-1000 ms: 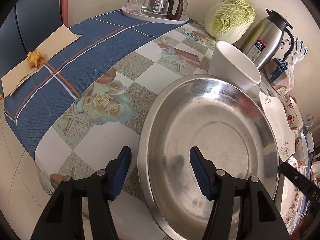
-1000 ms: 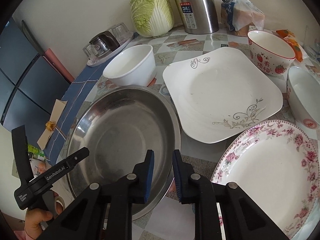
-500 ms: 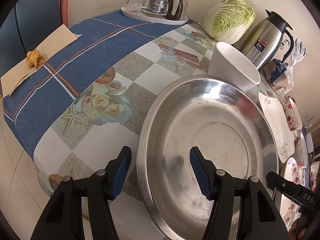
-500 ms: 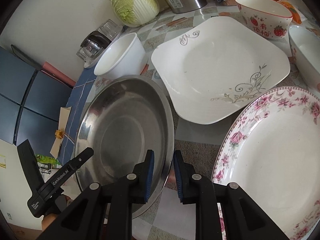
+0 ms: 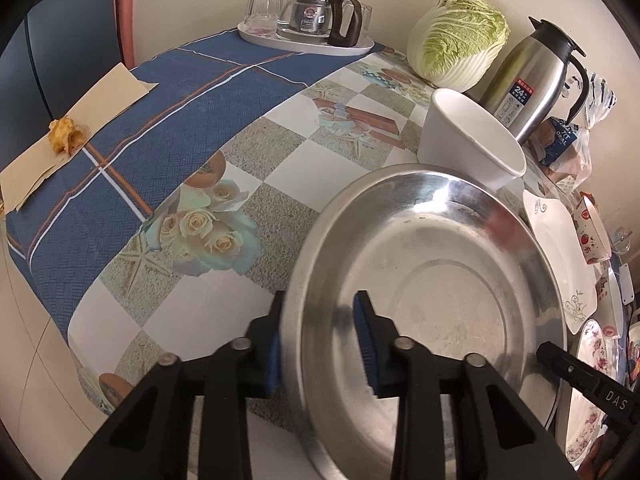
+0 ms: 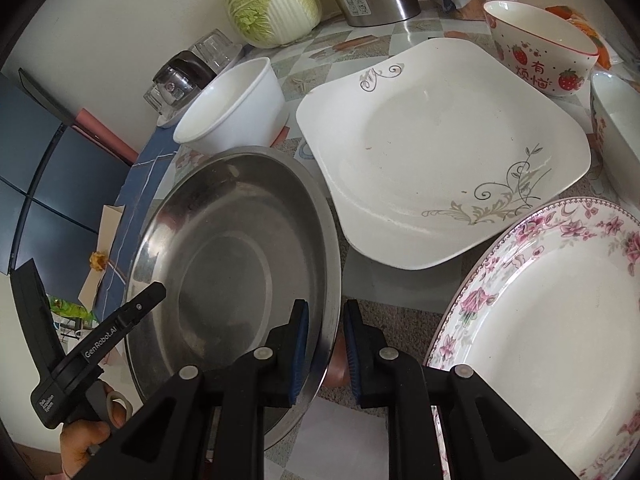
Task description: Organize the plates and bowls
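Now, with left gripper (image 5: 318,340) and right gripper (image 6: 325,354) each pinching the pan (image 5: 432,304) rim between the pads, lift both sides evenly, keeping it level.

The steel basin (image 6: 236,248) is sitting on the counter (image 5: 192,184), with the plain bowl (image 6: 236,108) just behind it and the square plate (image 6: 436,152) lying to its right. The flowered plate (image 6: 560,320) is lying nearer, possibly touching the square plate. The cabbage (image 6: 272,0) is standing farthest back.
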Motion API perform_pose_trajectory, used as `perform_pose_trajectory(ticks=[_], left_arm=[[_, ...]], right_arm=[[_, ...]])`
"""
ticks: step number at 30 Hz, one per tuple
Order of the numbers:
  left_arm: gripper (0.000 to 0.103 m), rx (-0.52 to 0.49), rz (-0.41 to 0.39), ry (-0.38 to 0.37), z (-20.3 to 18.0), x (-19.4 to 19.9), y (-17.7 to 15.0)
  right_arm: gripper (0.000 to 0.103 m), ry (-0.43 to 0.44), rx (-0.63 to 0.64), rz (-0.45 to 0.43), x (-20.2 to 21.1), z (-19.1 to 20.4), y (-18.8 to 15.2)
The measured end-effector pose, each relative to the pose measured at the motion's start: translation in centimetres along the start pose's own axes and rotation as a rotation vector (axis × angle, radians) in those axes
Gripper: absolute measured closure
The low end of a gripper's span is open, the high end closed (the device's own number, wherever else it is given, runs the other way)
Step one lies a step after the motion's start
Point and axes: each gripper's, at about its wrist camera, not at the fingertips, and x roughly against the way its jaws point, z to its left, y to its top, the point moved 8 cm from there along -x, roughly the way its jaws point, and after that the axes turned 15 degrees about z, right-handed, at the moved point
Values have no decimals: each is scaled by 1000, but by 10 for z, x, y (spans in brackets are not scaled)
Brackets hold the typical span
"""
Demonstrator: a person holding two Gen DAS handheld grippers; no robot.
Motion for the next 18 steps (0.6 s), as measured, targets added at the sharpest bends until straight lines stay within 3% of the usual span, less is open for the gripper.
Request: perform_pose_trajectory(ticks=[3, 11, 18], left_arm=[[75, -8, -3, 21, 2, 5, -3], [75, -33, -49, 57, -3, 40, 4], [75, -68, -53, 85, -25, 59, 12]], right_arm=[[82, -40, 36, -23, 7, 5, 0], [82, -30, 113, -101, 32, 23, 3], [82, 3, 90, -160, 56, 20, 10]])
